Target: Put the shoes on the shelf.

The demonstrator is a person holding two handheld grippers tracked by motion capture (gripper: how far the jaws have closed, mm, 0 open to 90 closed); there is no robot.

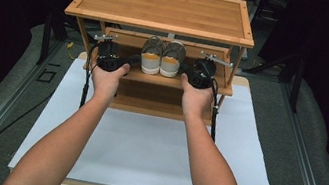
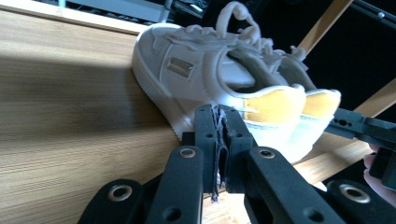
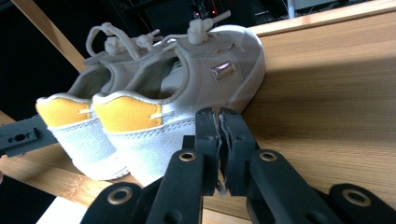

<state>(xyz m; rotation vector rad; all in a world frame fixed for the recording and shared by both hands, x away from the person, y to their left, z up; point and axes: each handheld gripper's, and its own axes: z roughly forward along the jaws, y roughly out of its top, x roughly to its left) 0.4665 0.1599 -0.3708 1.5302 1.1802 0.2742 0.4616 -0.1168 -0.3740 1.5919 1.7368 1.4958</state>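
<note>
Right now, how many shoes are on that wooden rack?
2: a left shoe and a right shoe side by side on the middle shelf, heels toward the person. The lowest shelf is partly hidden.

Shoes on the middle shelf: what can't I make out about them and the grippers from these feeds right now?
- High view: the toes of the shoes are hidden under the rack's top board.
- High view: the jaws of the left gripper and right gripper are too small to read.
- Left gripper view: the far shoe is mostly covered by the near shoe.
- Right gripper view: the soles' undersides rest unseen on the shelf.
</note>
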